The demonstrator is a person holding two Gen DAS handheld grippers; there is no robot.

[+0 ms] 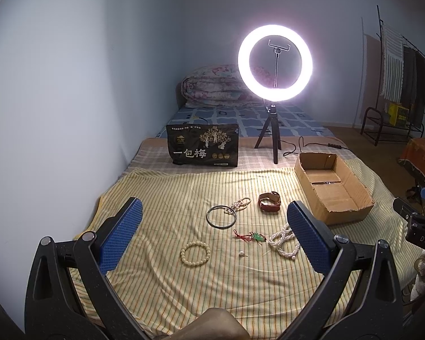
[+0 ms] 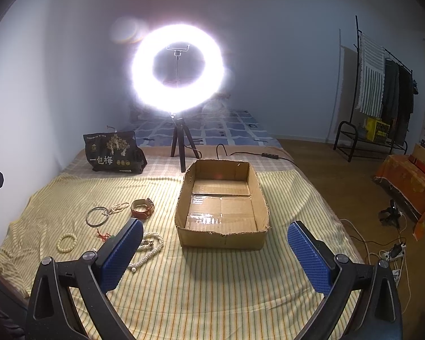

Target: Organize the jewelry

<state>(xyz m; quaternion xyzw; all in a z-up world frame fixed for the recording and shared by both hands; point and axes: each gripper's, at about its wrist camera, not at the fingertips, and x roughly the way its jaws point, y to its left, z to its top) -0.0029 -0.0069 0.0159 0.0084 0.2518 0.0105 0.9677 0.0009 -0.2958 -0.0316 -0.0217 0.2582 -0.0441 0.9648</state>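
Observation:
Jewelry lies scattered on a yellow striped cloth [image 1: 184, 289]: a cream bead bracelet [image 1: 195, 254], a dark bangle [image 1: 221, 217], a small pearl strand [image 1: 240, 204], a brown leather watch [image 1: 269, 202], a red cord with a green charm [image 1: 250, 236], a tiny pearl earring [image 1: 242, 253] and a long pearl necklace [image 1: 283, 242]. My left gripper [image 1: 215, 232] hangs open above them, holding nothing. An empty cardboard box [image 2: 222, 212] sits to the right of the jewelry. My right gripper [image 2: 215, 243] is open in front of the box, also holding nothing.
A lit ring light on a tripod [image 1: 274, 65] and a black snack bag [image 1: 203, 148] stand behind the cloth. A folded quilt [image 1: 212, 87] lies at the bed's far end. A clothes rack [image 2: 382, 99] and floor cables [image 2: 391, 252] are off to the right.

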